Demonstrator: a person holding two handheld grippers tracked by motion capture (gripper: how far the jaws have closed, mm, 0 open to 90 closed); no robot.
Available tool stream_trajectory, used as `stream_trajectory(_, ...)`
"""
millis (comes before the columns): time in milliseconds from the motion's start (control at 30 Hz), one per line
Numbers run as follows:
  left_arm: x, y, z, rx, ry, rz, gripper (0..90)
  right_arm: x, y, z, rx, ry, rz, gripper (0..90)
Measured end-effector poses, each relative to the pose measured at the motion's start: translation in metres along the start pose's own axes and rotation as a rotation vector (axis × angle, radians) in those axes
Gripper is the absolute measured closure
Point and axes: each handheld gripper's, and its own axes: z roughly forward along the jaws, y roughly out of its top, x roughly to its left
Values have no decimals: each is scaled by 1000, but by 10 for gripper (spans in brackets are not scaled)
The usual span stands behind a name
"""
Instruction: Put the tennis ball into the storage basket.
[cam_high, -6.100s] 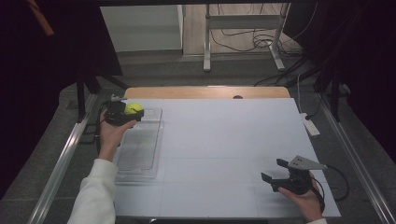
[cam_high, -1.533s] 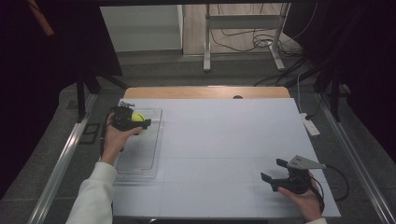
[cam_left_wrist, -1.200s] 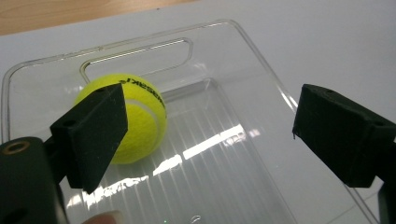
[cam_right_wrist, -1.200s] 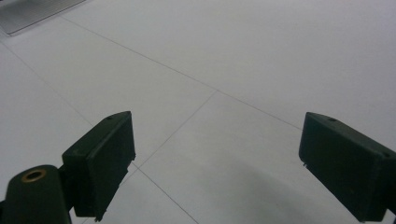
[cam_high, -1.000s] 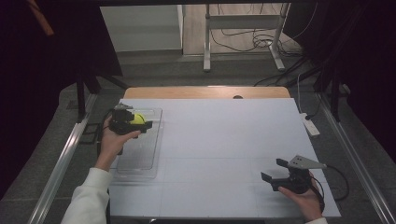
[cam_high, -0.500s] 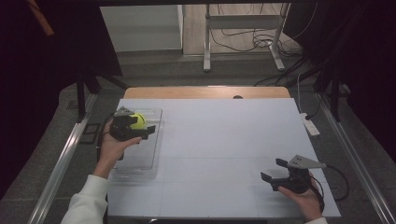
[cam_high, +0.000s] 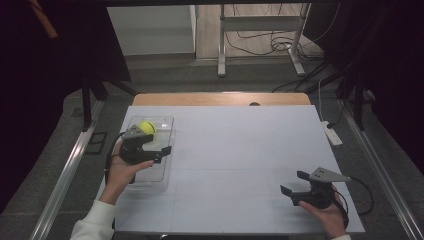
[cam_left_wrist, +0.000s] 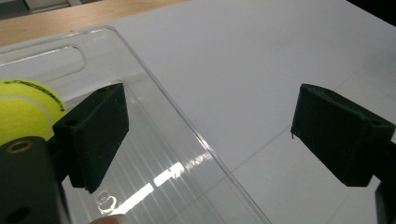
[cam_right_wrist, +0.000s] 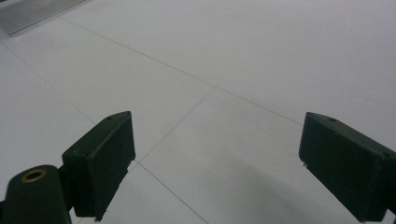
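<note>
On the white table (cam_high: 240, 150), the left gripper (cam_high: 159, 150) hangs wide open over the clear tray (cam_high: 167, 125) — empty, tennis ball (cam_high: 146, 127) beside it.

We see a yellow-green tennis ball (cam_high: 147, 127) resting free at the far end of the clear plastic tray (cam_high: 163, 170).

Right gripper (cam_right_wrist: 215, 168) over the white table (cam_right_wrist: 243, 60), two black jaws standing wide apart with nothing between them, thin seam lines crossing the tabletop, a ribbed clear tray (cam_right_wrist: 32, 11) corner at top left
</note>
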Motion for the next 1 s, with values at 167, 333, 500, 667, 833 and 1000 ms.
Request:
stream_trajectory(167,-11,-11,-3,-12,-22,12,118,1,0,-1,0,0,0,108)
stream_trajectory(333,-18,-20,-5,-22,-35,21,118,1,0,-2,-3,-4,5,108)
stream_trajectory(500,-23,-32,-9,-23,-44,23,118,1,0,-3,-6,-5,6,108)
stream_trajectory(667,-26,-49,-12,-20,-62,16,118,1,0,-2,-7,-3,6,108)
stream_trajectory(833,-27,-56,-14,-22,-58,24,118,1,0,-2,-7,-1,3,108)
stream_trajectory(1000,-28,-58,-15,-33,-63,27,118,1,0,-3,-7,-4,5,108)
